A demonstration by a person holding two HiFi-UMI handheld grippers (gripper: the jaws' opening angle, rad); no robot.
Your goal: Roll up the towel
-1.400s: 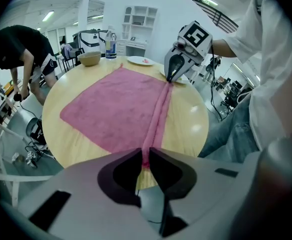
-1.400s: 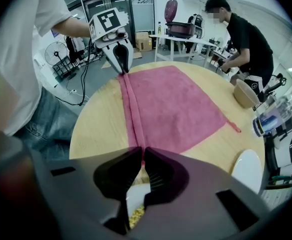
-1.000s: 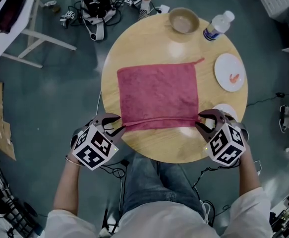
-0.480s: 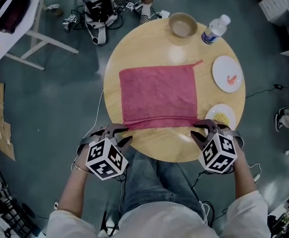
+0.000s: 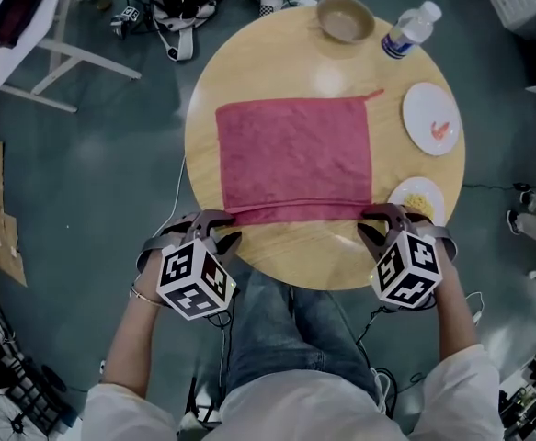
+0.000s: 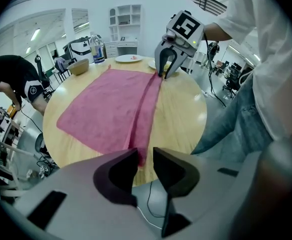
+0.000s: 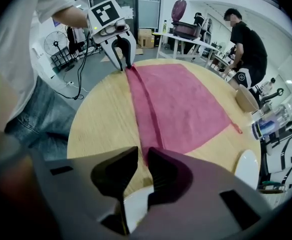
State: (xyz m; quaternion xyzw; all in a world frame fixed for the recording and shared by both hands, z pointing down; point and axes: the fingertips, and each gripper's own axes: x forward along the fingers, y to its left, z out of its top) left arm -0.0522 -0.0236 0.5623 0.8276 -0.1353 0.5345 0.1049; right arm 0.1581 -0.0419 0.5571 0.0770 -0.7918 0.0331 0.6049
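Observation:
A red towel (image 5: 293,154) lies flat on the round wooden table (image 5: 277,260), its near edge folded over into a narrow strip (image 5: 295,212). My left gripper (image 5: 214,234) hangs at the strip's near left corner by the table's rim. Its jaws stand a little apart, with the towel's corner (image 6: 141,154) in the gap, not pinched. My right gripper (image 5: 384,225) is at the near right corner. Its jaws have just been closing. A narrow gap still shows between them, and the strip's end (image 7: 144,153) sits at the tips. Each gripper view shows the other gripper at the strip's far end.
A bowl (image 5: 346,18) and a water bottle (image 5: 409,31) stand at the table's far side. A plate with a red bit (image 5: 431,118) is at the right, a plate of yellow food (image 5: 416,200) beside my right gripper. A person in black (image 7: 246,39) bends nearby.
Both grippers have sunk a little and drawn slightly toward the person at the towel's near corners. Their jaws look narrower. The towel lies as before.

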